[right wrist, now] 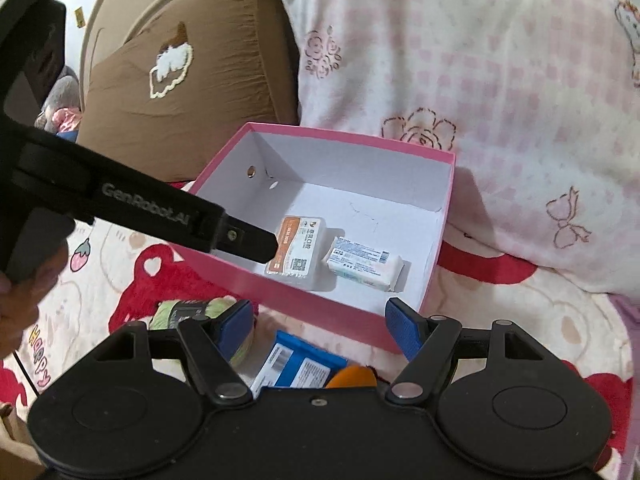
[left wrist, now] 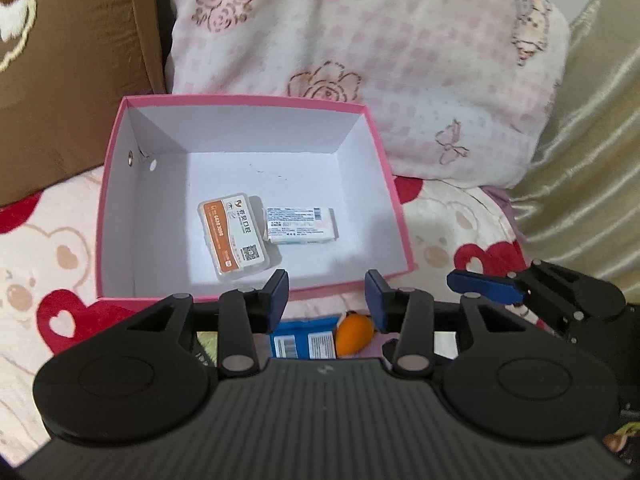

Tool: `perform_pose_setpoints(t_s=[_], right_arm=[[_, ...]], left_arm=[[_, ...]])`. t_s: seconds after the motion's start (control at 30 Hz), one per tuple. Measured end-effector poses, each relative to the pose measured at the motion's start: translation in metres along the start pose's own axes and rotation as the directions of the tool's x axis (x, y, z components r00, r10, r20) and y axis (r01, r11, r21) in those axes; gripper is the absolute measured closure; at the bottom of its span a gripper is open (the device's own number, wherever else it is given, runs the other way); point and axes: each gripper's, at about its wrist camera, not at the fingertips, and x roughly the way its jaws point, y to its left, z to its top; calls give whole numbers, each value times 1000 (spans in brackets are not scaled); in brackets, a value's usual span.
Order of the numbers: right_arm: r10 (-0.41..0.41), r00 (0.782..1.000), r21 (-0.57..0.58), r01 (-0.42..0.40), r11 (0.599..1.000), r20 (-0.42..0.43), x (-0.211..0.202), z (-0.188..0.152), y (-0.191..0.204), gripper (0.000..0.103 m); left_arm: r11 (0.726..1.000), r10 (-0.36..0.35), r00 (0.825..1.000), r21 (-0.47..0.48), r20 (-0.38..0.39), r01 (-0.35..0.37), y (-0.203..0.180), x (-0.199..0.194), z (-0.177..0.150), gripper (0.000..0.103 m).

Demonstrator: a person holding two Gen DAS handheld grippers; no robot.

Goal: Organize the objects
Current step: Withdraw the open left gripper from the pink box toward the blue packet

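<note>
A pink box (left wrist: 248, 98) (right wrist: 352, 134) with a white inside stands open on the bed. In it lie an orange-and-white plastic case (left wrist: 236, 236) (right wrist: 298, 252) and a white packet (left wrist: 300, 225) (right wrist: 362, 263), side by side. My left gripper (left wrist: 326, 284) hovers over the box's near rim, open and holding nothing; in the right wrist view its finger (right wrist: 260, 246) reaches over the left wall. My right gripper (right wrist: 320, 316) is open and empty above the near wall. In front of the box lie a blue packet (left wrist: 304, 340) (right wrist: 296, 364), an orange object (left wrist: 354, 334) (right wrist: 352, 378) and a green item (right wrist: 192, 308).
A brown pillow (left wrist: 80, 60) (right wrist: 180, 60) and a pink-and-white blanket (left wrist: 360, 40) (right wrist: 480, 80) crowd the box from behind. Gold fabric (left wrist: 592, 140) hangs at the right. The bedspread (left wrist: 48, 240) has red hearts. A person's hand (right wrist: 24, 312) holds the left gripper.
</note>
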Motion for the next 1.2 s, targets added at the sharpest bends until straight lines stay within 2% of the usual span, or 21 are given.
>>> perform_pose_setpoints(t_s=[0.07,0.23,0.3,0.4,0.53,0.77,0.87,0.93,1.2], right_arm=[[-4,1000,-8,4,1000,1,-10,-1,4,26],[9,1000,-6,-9,1000,22,-40,-6,16,26],[3,1000,-16,-3,1000,6,-50,-9,22,26],[-7,1000,-37,7,999,2,-65,-14,31,26],[-2,1000,-27,2,1000,12,-87,-21,31,25],[12,1000,-42,-12,999,-1,-106,-37,39,23],[44,999,-43,-44,998,10,-113,-44,42,19],[59,998,-49,-58,997,23,-117,-48,44,11],[96,995,-77,-93,993,32,-118,-68,54,10]], left_arm=[[1000,4,1000,25,-1,-4,-7,-12,-4,61],[996,1,1000,86,30,-4,-23,-43,-15,46],[995,-7,999,96,50,3,-29,-55,-20,42],[994,-15,998,106,57,9,-33,-71,-27,40],[986,45,997,158,66,-55,-39,-87,-42,39],[984,79,996,154,50,-86,-33,-107,-69,38],[984,87,995,155,48,-93,-33,-111,-81,35],[984,89,995,153,41,-95,-32,-112,-86,29],[991,75,996,109,41,-79,-25,-109,-108,20]])
